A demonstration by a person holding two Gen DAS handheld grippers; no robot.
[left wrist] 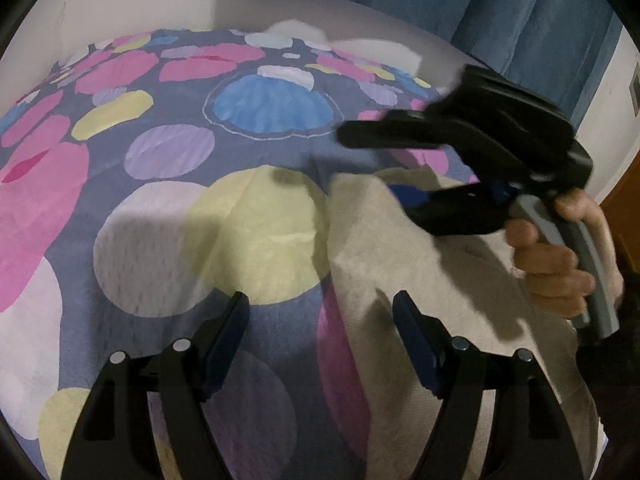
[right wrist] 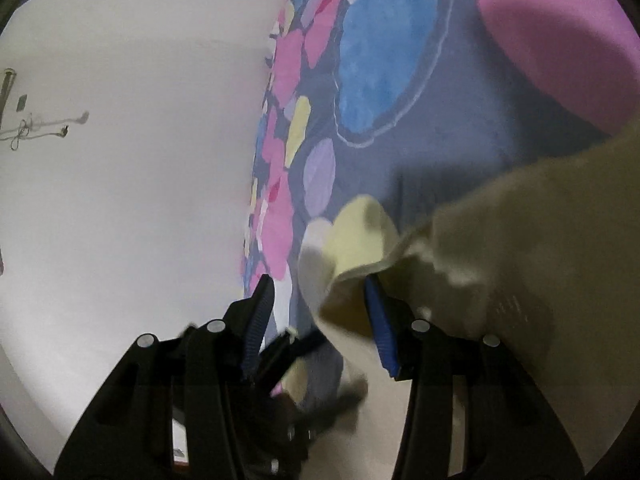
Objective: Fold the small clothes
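A beige cloth (left wrist: 420, 272) lies on the right side of a bedsheet (left wrist: 180, 160) printed with coloured circles. My left gripper (left wrist: 322, 344) hovers open above the cloth's left edge, and its pads grip nothing. A hand holds my right gripper (left wrist: 372, 164), blurred, over the far part of the cloth. In the right wrist view the right gripper (right wrist: 320, 320) stands open. A lifted fold of the beige cloth (right wrist: 520, 240) drapes against its right finger (right wrist: 380, 328) and reaches partly between the jaws, but the pads do not press on it.
The patterned sheet (right wrist: 400, 160) covers the whole bed. A white wall (right wrist: 120, 160) with cables (right wrist: 40, 128) runs along the far side. A blue curtain (left wrist: 520, 20) hangs at the back right, and a brown door edge (left wrist: 626, 208) shows at the right.
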